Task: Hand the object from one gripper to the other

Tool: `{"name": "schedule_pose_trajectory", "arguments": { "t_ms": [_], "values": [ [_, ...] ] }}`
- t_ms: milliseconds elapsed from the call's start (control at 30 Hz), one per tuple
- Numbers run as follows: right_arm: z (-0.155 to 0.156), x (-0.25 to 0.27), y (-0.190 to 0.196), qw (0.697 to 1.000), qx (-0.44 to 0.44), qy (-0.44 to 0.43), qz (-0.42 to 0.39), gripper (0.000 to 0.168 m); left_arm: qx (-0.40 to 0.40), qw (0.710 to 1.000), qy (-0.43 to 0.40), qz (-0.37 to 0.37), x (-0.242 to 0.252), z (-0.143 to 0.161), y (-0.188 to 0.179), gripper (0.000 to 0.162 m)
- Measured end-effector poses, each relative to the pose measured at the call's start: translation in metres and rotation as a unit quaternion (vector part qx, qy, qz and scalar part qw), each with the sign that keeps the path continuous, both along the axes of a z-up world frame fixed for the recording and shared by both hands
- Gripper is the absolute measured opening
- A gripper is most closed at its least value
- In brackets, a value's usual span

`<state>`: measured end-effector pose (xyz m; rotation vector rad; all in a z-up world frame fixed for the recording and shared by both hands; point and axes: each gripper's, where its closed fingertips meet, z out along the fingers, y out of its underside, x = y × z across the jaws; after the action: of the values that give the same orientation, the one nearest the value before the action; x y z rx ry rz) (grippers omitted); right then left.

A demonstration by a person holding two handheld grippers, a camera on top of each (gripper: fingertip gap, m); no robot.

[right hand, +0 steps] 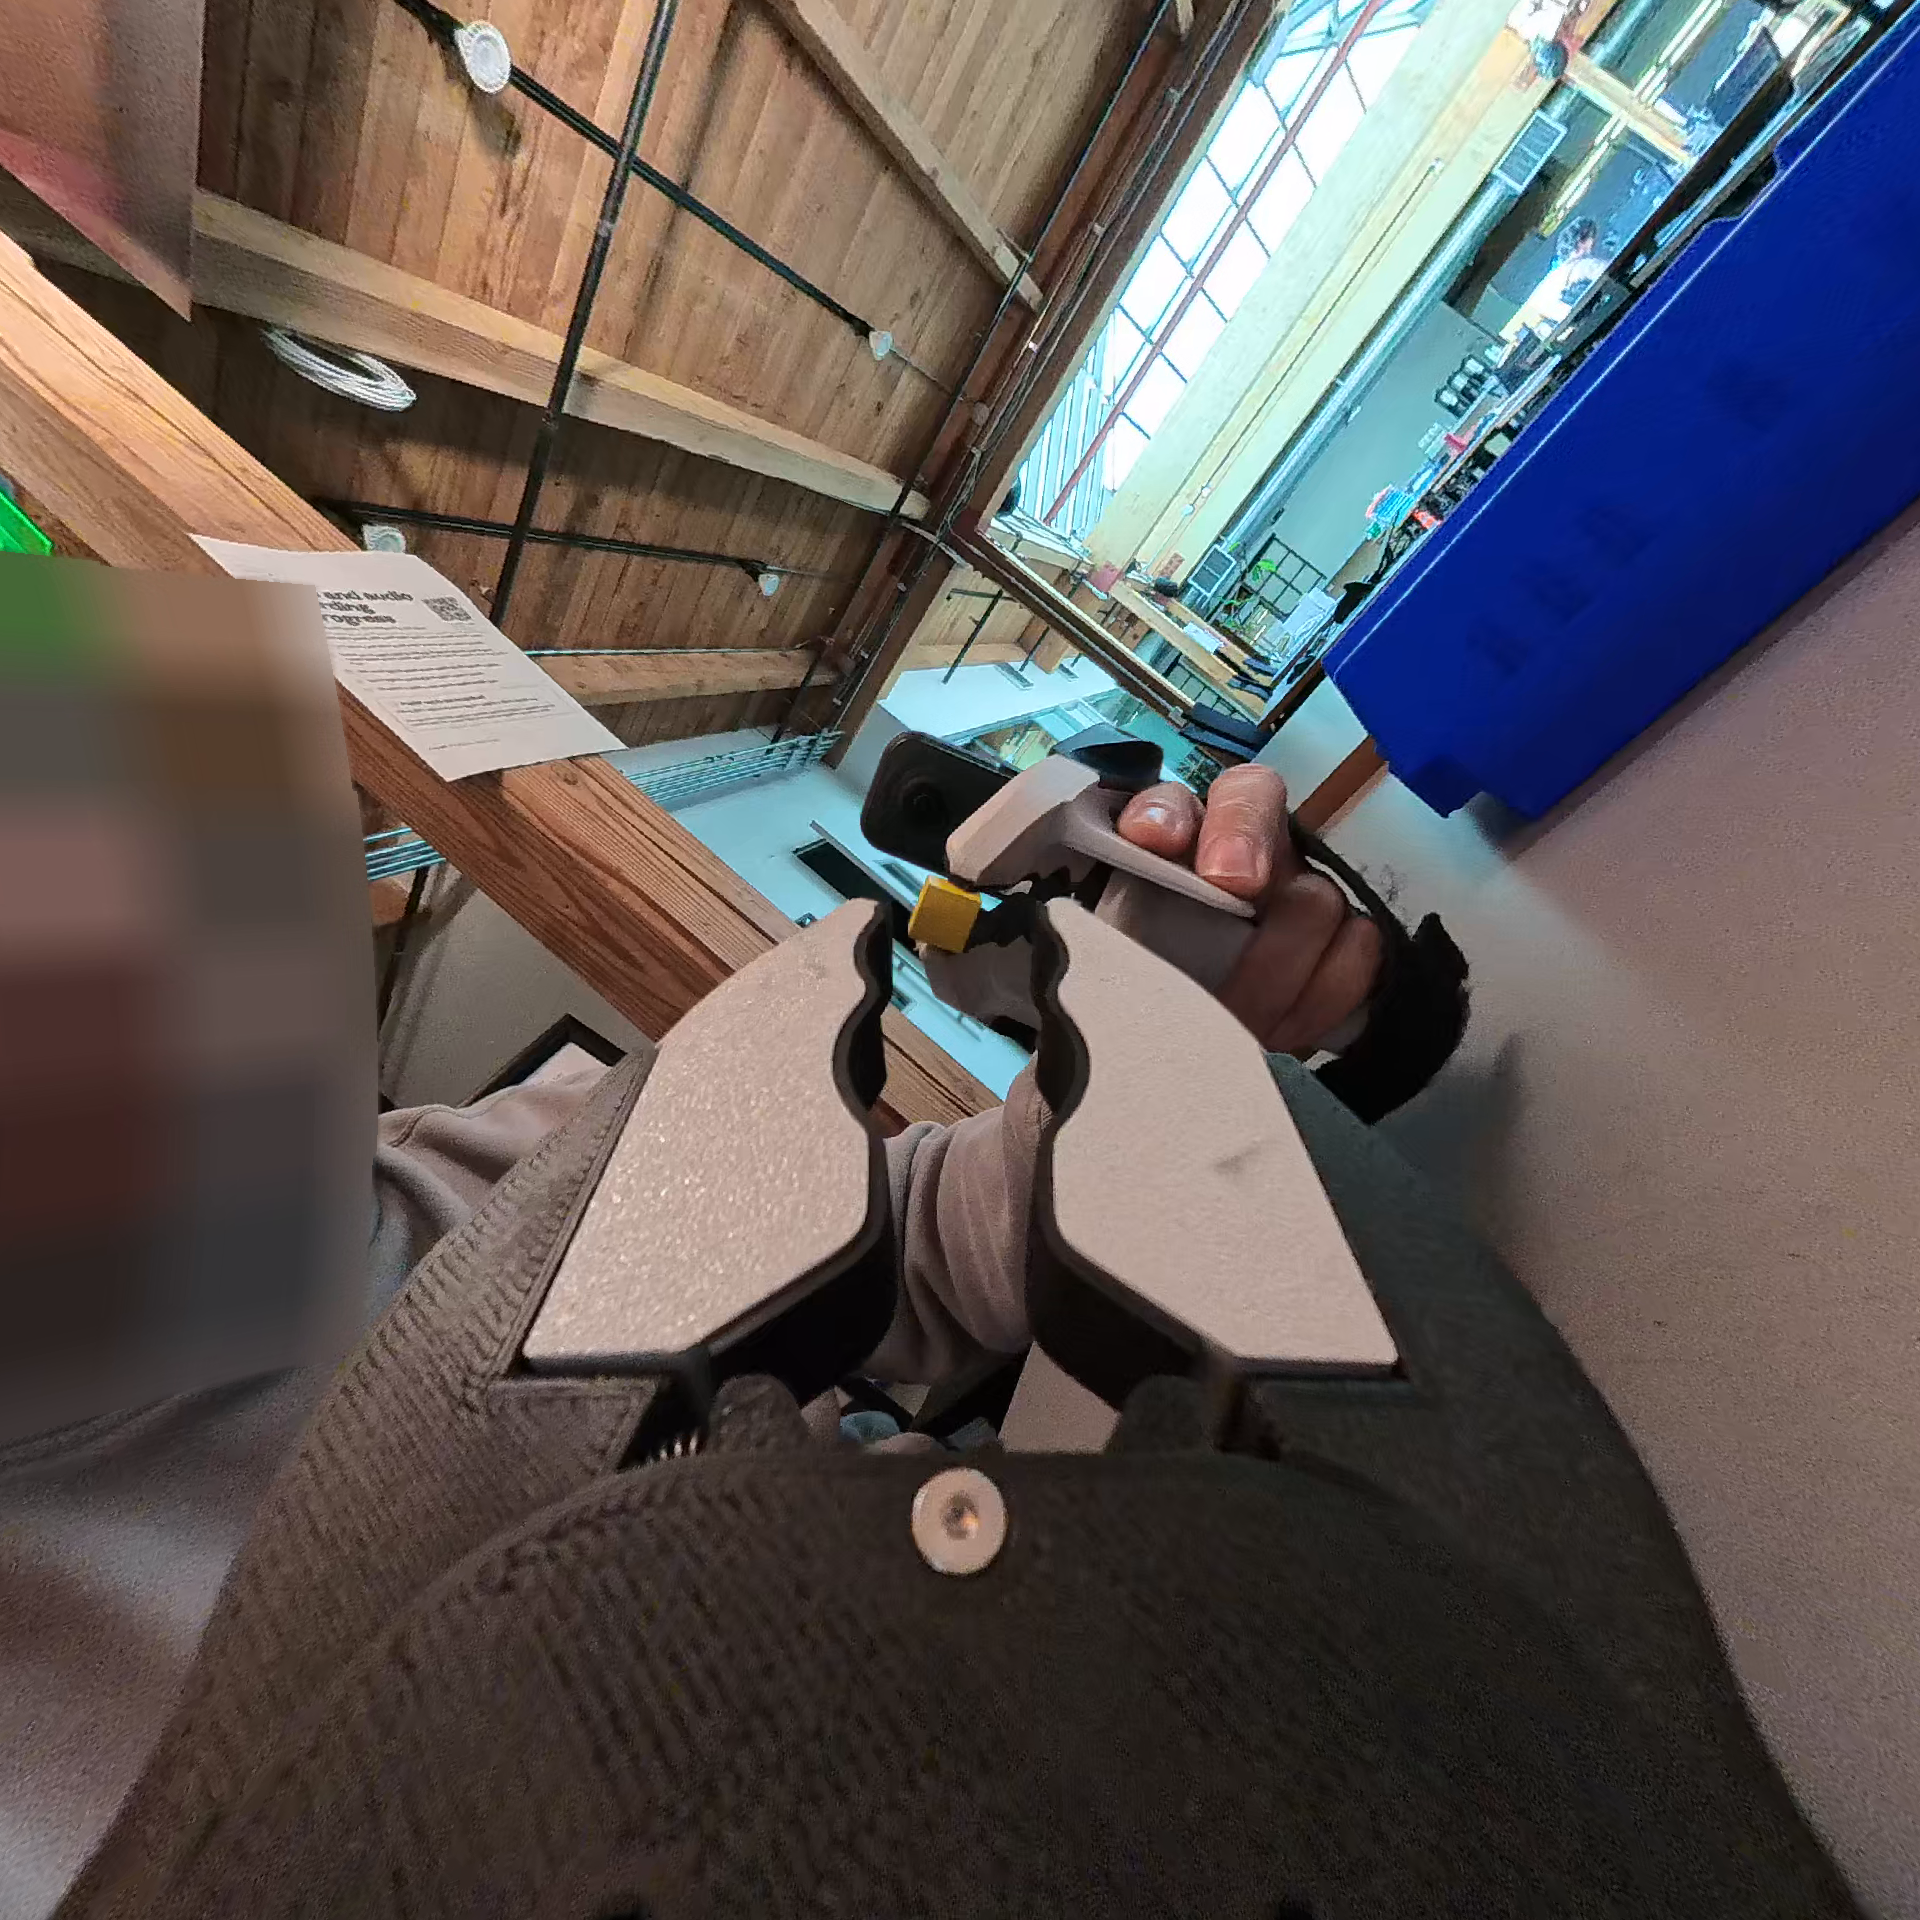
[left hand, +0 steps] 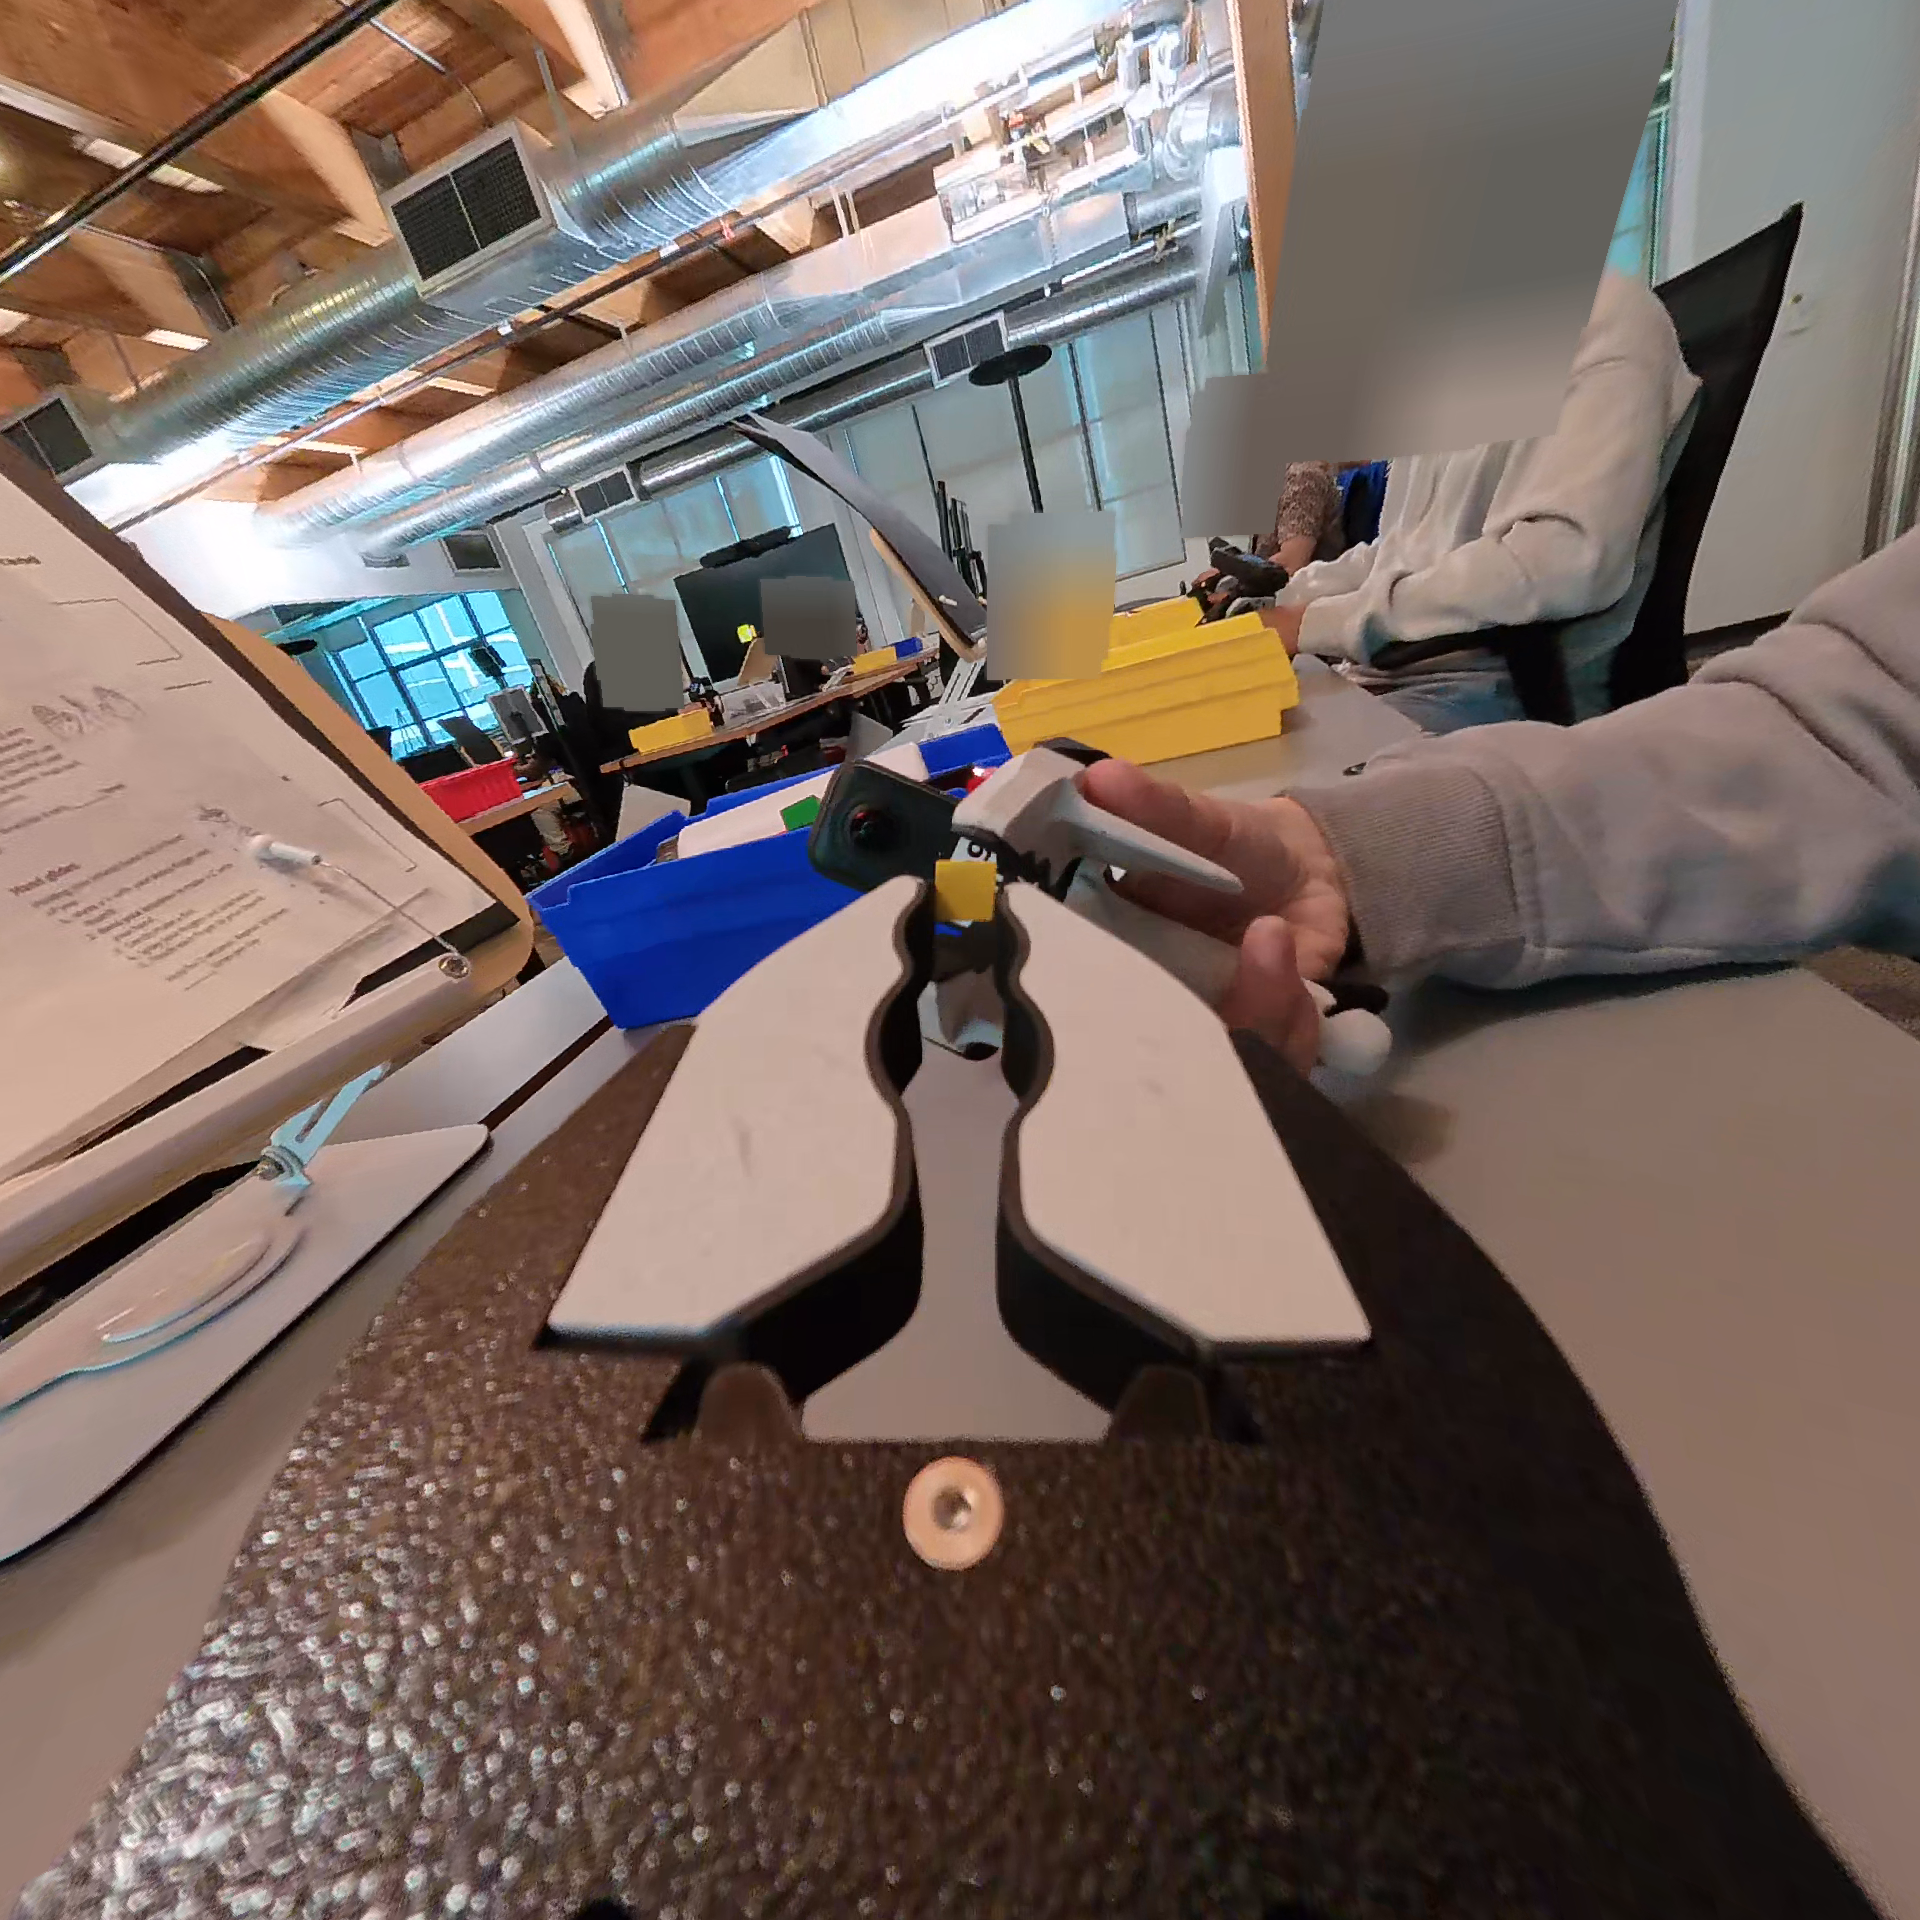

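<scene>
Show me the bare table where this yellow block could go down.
Free: the grey table right of the left gripper, bordered by the grey sleeve. Crowded: blue bin and document stand on the left; straight ahead, the right gripper and the hand holding it meet the yellow block.

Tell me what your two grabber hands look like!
The left gripper and right gripper each have two flat pale-grey jaws with wavy black inner edges, on a dark bumpy body with a silver screw. Each has a grey handle and a small black camera on top. I wear grey sleeves and a black strap by one wrist.
</scene>
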<state>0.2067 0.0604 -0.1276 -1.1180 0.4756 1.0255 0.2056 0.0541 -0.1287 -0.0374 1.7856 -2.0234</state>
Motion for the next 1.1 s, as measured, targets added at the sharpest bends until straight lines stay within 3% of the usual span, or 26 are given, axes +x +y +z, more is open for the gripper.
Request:
{"name": "schedule_pose_trajectory", "arguments": {
  "t_ms": [133, 267, 333, 400, 467, 567, 667, 733, 833, 900, 1100],
  "values": [
    [0.002, -0.004, 0.000, 1.000, 0.005, -0.004, 0.011, 0.013, 0.009, 1.000, -0.007, 0.003, 0.000, -0.002, -0.001, 0.010],
    [0.000, -0.003, 0.000, 0.999, -0.007, -0.041, 0.000, 0.012, 0.015, 1.000, 0.000, 0.010, 0.001, -0.003, -0.001, 0.010],
    [-0.002, 0.003, 0.000, 0.994, -0.027, -0.101, -0.043, 0.011, 0.016, 0.999, 0.021, 0.024, 0.006, -0.005, 0.000, 0.011],
    [-0.010, 0.015, 0.001, 0.964, -0.091, -0.213, -0.133, 0.011, 0.010, 0.998, 0.049, 0.042, 0.012, -0.006, 0.002, 0.016],
    [-0.018, 0.032, -0.005, 0.889, -0.176, -0.353, -0.233, 0.011, 0.006, 0.994, 0.089, 0.063, 0.020, -0.007, 0.006, 0.022],
    [-0.022, 0.053, -0.018, 0.710, -0.296, -0.540, -0.340, 0.011, 0.011, 0.984, 0.149, 0.096, 0.032, -0.013, 0.010, 0.024],
    [-0.025, 0.054, -0.019, 0.504, -0.358, -0.699, -0.359, 0.011, 0.035, 0.973, 0.194, 0.118, 0.038, -0.025, 0.008, 0.023],
    [-0.033, 0.049, -0.013, 0.417, -0.371, -0.757, -0.340, 0.011, 0.044, 0.969, 0.212, 0.120, 0.039, -0.031, 0.005, 0.024],
    [-0.039, 0.044, -0.006, 0.350, -0.369, -0.799, -0.319, 0.011, 0.053, 0.962, 0.238, 0.123, 0.040, -0.039, 0.002, 0.024],
    [-0.040, 0.045, -0.006, 0.323, -0.378, -0.810, -0.312, 0.011, 0.049, 0.961, 0.246, 0.119, 0.040, -0.040, 0.002, 0.023],
    [-0.041, 0.038, 0.000, 0.296, -0.363, -0.831, -0.299, 0.011, 0.039, 0.959, 0.261, 0.106, 0.040, -0.041, 0.001, 0.018]
  ]
}}
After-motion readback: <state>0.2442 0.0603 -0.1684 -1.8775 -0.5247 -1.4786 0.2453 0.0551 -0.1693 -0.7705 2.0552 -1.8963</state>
